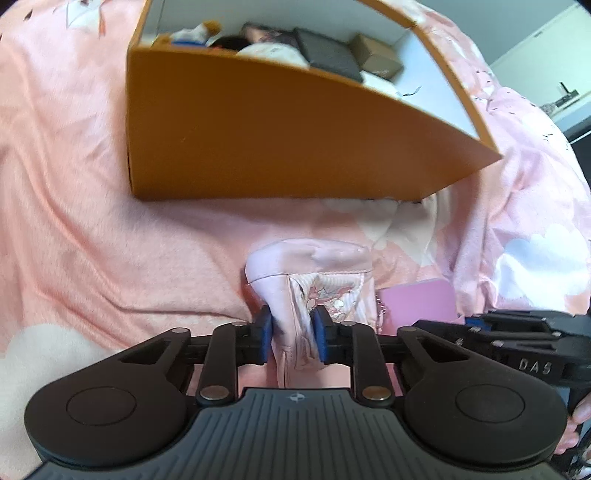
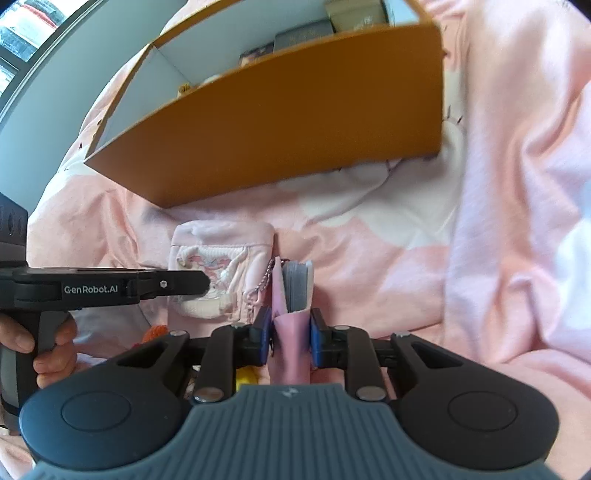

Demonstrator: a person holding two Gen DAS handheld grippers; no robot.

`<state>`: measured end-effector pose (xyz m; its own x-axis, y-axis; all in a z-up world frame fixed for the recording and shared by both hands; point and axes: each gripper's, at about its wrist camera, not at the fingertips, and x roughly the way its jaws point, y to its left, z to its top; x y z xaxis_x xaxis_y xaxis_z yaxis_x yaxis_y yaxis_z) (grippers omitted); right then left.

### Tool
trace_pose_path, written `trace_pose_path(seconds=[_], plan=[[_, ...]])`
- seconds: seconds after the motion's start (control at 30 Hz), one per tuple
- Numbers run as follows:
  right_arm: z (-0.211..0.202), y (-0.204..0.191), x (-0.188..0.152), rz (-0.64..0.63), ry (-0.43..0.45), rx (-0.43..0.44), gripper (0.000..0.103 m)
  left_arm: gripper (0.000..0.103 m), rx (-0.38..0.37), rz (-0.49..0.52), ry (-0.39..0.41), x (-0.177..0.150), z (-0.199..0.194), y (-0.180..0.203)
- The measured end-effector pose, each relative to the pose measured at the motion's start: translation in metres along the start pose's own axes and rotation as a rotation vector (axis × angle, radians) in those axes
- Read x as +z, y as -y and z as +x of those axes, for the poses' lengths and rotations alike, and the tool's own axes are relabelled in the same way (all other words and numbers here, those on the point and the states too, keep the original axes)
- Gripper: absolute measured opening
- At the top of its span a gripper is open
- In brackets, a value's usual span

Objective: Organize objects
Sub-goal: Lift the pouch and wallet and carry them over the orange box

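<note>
My left gripper (image 1: 292, 333) is shut on a pale pink fabric pouch (image 1: 314, 266) with a cartoon print, held just above the pink blanket. The pouch also shows in the right wrist view (image 2: 218, 254), with the left gripper's body in front of it. My right gripper (image 2: 288, 332) is shut on a small pink notebook (image 2: 291, 314) with grey page edges and a bead chain. The notebook's pink cover shows in the left wrist view (image 1: 417, 301). An orange cardboard box (image 1: 258, 140) stands ahead, open-topped, also in the right wrist view (image 2: 280, 122).
The box holds a dark flat case (image 1: 328, 55), a small brown carton (image 1: 376, 55), a white item and a plush toy (image 1: 199, 31). The pink blanket (image 1: 92, 203) is rumpled, with a raised fold at the right (image 2: 517, 221). Orange and yellow bits (image 2: 155, 332) lie below the right gripper.
</note>
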<state>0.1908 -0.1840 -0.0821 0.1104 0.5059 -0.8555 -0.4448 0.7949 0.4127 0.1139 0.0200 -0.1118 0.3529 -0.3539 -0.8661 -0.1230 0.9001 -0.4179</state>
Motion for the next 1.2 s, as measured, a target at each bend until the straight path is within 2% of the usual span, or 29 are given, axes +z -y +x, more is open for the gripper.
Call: trace_pose_path(seconds=[0.17, 0.5, 0.63, 0.77, 0.93, 1.1, 1.2], plan=[[-0.032, 0.006, 0.008, -0.008, 0.086, -0.018, 0.022, 0.023, -0.041, 0.006, 0.04, 0.003, -0.019, 0.006], [-0.118, 0.0, 0.052, -0.051, 0.294, 0.056, 0.022, 0.021, -0.162, -0.01, 0.196, 0.029, -0.077, 0.018], [-0.125, -0.008, 0.082, -0.058, 0.355, 0.07, 0.022, 0.021, -0.188, -0.024, 0.27, 0.052, -0.094, 0.021], [-0.123, -0.011, 0.113, -0.064, 0.399, 0.053, 0.022, 0.021, -0.169, -0.026, 0.344, 0.077, -0.103, 0.023], [-0.092, -0.007, 0.153, -0.068, 0.365, 0.004, 0.022, 0.021, -0.127, -0.055, 0.404, 0.108, -0.101, 0.018], [-0.036, 0.003, 0.176, -0.057, 0.236, -0.015, 0.022, 0.021, -0.085, -0.085, 0.383, 0.132, -0.079, 0.007], [-0.009, 0.007, 0.183, -0.04, 0.16, 0.004, 0.022, 0.021, -0.069, -0.088, 0.371, 0.137, -0.071, 0.003]])
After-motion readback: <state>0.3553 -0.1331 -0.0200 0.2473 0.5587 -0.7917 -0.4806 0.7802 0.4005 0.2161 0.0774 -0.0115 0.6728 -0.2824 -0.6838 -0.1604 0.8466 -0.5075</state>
